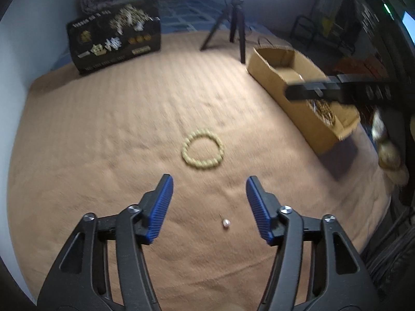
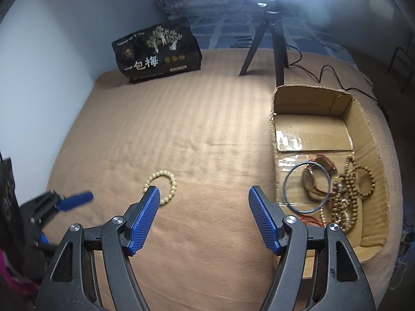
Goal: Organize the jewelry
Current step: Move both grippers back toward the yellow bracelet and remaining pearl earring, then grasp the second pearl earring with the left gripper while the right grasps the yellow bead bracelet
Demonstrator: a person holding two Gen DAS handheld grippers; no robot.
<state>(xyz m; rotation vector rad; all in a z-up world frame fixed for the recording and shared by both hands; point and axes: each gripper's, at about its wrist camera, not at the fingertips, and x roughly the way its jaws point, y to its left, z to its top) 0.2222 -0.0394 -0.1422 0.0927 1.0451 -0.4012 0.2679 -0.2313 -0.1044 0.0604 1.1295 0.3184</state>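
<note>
Most of the jewelry already lies in the open cardboard box [image 2: 363,119] at the right of the tan blanket [image 2: 197,119]: a thin blue bangle [image 2: 289,199], a wristwatch with a brown strap [image 2: 311,178] and a heap of brown bead strands [image 2: 350,194] are gathered at its near end, while its far end shows bare cardboard. Two pieces are left out on the blanket. A pale green bead bracelet [image 1: 202,148] lies flat in the middle, well apart from the box, and a small pearl stud [image 1: 225,223] lies nearer, on the blanket below and between the left hand-held gripper's fingers. The left hand-held gripper [image 1: 209,189] is spread wide and holds nothing; it hovers with the bracelet just beyond its tips. The right hand-held gripper [image 2: 203,198] is likewise wide open and empty, with the bracelet by its left finger and the box to its right. So the job looks well advanced but unfinished, with the bracelet and the stud apparently still to go into the box. The stud, being tiny on soft cloth, will likely be the harder pick. A black printed bag [image 2: 158,51] and a tripod [image 2: 269,41] stand at the far side.
</note>
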